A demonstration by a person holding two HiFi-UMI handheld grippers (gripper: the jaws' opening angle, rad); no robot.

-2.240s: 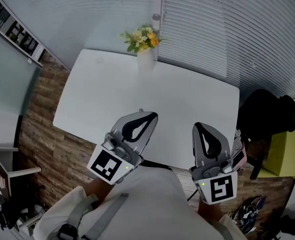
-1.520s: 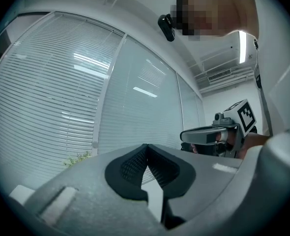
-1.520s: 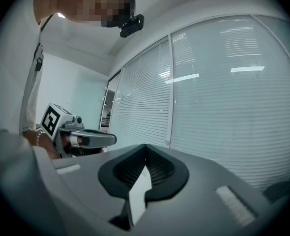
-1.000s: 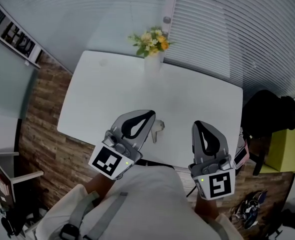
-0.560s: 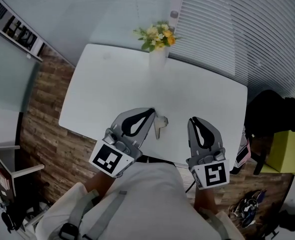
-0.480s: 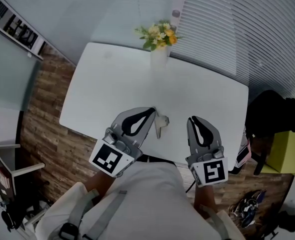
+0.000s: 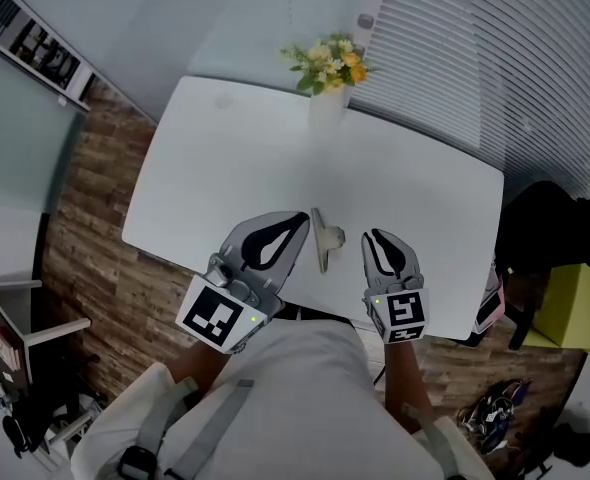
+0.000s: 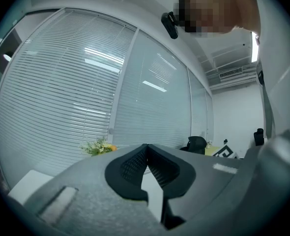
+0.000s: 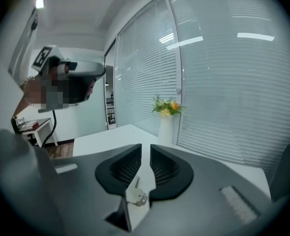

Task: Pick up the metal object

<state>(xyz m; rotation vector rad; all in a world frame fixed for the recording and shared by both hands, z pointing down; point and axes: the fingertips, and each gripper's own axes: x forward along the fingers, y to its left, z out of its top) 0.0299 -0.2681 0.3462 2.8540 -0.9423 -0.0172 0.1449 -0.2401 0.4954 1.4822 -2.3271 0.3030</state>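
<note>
The metal object [image 7: 323, 240], a pale elongated piece with a rounded end, lies on the white table [image 7: 275, 138] near its front edge, between my two grippers. My right gripper [image 7: 373, 236] hangs just right of it. Its jaws have just been opening and stand a little apart. In the right gripper view the metal object [image 9: 137, 194] shows through the gap of the right gripper [image 9: 146, 149], lying on the table below, ungripped. My left gripper [image 7: 302, 216] hovers left of the object; in the left gripper view the left gripper [image 8: 146, 146] is shut and holds nothing.
A white vase of flowers [image 7: 327, 103] stands at the table's far edge against the window blinds. A black chair [image 7: 545, 233] and a yellow-green box [image 7: 575, 298] sit to the right. Wooden floor [image 7: 85, 228] and a shelf unit [image 7: 15, 338] lie to the left.
My right gripper has sunk toward the table and shifted left, closer to the metal object. The object, once hidden behind the left gripper, now shows fully. The left gripper has hardly moved.
</note>
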